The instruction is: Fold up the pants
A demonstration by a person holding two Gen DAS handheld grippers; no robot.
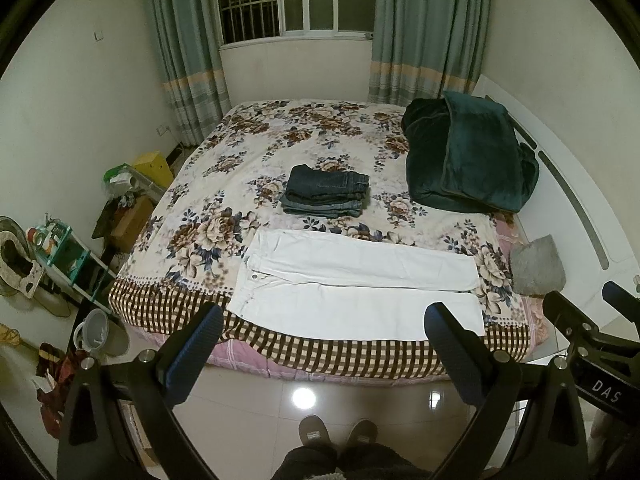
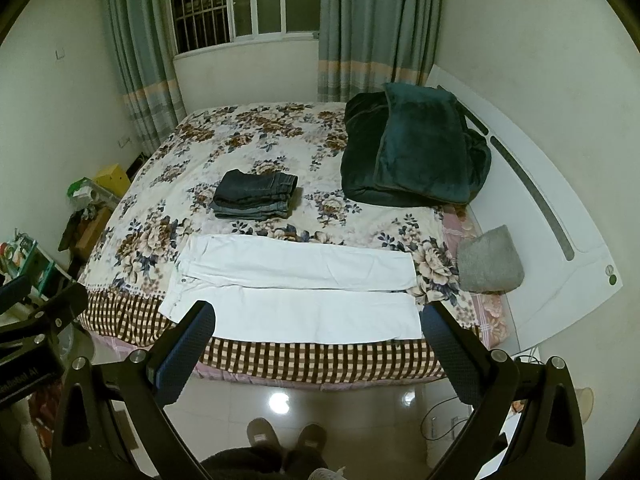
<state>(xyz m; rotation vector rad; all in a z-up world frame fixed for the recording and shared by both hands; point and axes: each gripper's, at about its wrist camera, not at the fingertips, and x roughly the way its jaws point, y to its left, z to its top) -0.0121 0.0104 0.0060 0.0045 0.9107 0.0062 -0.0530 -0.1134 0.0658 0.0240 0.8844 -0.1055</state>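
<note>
White pants [image 1: 360, 292] lie flat along the near edge of the bed [image 1: 280, 140], waist toward our left and both legs stretched out side by side toward our right, a narrow gap between them. They rest on the floral bedspread [image 1: 224, 184], just above its checkered border. Farther back on the bed we see a stack of folded dark jeans [image 1: 326, 196], well apart from the white pair, and a dark green blanket [image 1: 468, 156] heaped at the right. A grey cushion [image 1: 536, 266] sits near the leg ends. Our left gripper [image 1: 324, 356] hangs over the floor in front of the bed, fingers spread wide and grasping nothing. Our right gripper [image 2: 316, 354] is likewise spread and holding nothing, short of the pants.
</note>
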